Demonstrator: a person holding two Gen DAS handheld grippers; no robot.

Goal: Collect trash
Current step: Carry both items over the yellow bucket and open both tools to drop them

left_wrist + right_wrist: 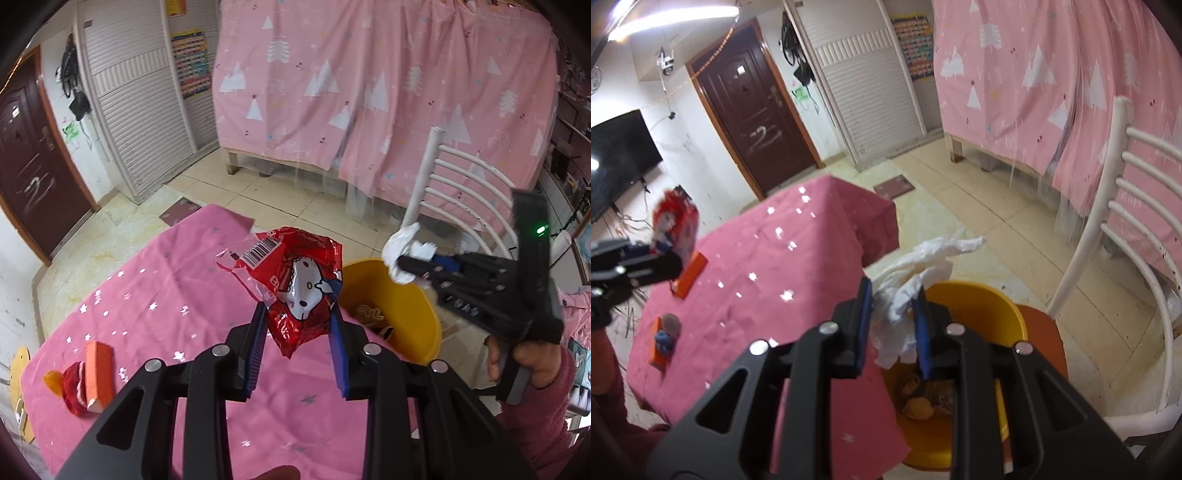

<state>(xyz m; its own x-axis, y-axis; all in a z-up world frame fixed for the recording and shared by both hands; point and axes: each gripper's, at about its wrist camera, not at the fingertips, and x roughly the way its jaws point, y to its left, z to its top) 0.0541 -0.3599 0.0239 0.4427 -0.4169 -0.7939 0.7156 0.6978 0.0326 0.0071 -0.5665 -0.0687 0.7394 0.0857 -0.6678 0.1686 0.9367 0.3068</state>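
Left gripper [298,325]: pinching red snack wrapper [295,280], held above pink tablecloth [155,295]. Yellow bin [413,291]: beside table, scraps inside. Right gripper [892,314]: clamped on crumpled white tissue [916,273], above bin rim.

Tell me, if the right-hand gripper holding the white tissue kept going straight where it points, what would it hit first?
Probably the yellow bin: the right gripper, shut on the white tissue, points down toward its opening, though depth is hard to judge.
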